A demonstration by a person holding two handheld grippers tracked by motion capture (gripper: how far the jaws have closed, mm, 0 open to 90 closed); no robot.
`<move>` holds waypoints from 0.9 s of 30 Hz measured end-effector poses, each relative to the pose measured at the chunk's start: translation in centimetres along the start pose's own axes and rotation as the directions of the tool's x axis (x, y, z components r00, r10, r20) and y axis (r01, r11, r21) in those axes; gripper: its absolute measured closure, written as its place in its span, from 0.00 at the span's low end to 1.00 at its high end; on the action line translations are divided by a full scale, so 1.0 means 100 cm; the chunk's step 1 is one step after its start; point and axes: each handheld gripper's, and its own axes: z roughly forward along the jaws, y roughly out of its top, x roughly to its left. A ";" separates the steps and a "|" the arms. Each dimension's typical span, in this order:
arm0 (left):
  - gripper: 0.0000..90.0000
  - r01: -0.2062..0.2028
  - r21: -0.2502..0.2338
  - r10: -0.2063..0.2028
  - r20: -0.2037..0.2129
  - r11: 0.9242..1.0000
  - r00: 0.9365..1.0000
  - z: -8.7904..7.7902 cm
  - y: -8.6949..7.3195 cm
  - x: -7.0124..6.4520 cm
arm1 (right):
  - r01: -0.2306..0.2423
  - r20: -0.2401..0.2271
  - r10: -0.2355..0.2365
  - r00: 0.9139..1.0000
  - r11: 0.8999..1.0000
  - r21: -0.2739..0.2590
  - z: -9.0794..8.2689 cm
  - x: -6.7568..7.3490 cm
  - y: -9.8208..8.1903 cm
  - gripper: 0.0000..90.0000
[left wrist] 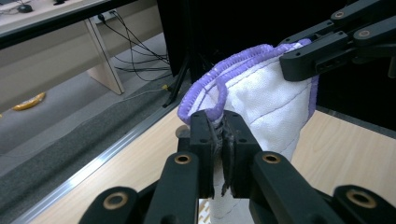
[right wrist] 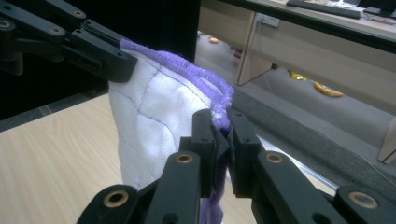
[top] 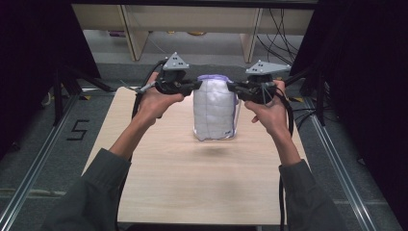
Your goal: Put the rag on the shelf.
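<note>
White quilted cloth (top: pixel 215 108) held up between two grippers

The left gripper (top: pixel 196 85) and right gripper (top: pixel 231 87) each clamp its purple-trimmed top edge; it hangs over the table (top: pixel 192 178), near the far edge, midway between the sides.

high view: above near edge of desk (top: pixel 159 187), facing forward and down, well back | left gripper view: rides left hand-held gripper (left wrist: pixel 220 140), close, facing right across desk | right gripper view: rides right hand-held gripper (right wrist: pixel 221 135), close, facing left | shared: white quilted cloth (top: pixel 214 108) (left wrist: pixel 271 100) (right wrist: pixel 154 112), each opposite gripper, desk top
</note>
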 end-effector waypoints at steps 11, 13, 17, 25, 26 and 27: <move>0.93 -0.008 -0.031 0.007 -0.023 0.999 1.000 0.016 0.025 0.015 | -0.040 0.032 0.040 0.999 0.999 -0.024 0.009 -0.025 0.020 0.93; 0.93 0.004 -0.038 -0.005 -0.026 0.999 1.000 0.020 0.028 0.018 | -0.043 0.032 0.043 0.999 0.999 -0.027 0.009 -0.027 0.021 0.93; 0.93 0.028 -0.056 -0.030 -0.032 0.998 0.999 0.025 0.032 0.022 | -0.063 0.048 0.065 0.997 0.998 -0.031 0.013 -0.033 0.026 0.93; 0.92 0.066 -0.065 -0.069 -0.044 0.996 0.997 0.039 0.033 0.036 | -0.074 0.059 0.074 0.995 0.997 -0.015 0.021 -0.043 0.037 0.93; 0.92 0.077 -0.073 -0.080 -0.044 0.994 0.996 0.042 0.032 0.039 | -0.077 0.060 0.077 0.995 0.997 -0.009 0.024 -0.045 0.037 0.93; 0.92 0.087 -0.077 -0.091 -0.042 0.993 0.995 0.050 0.029 0.045 | -0.096 0.065 0.096 0.993 0.995 -0.007 0.031 -0.050 0.038 0.93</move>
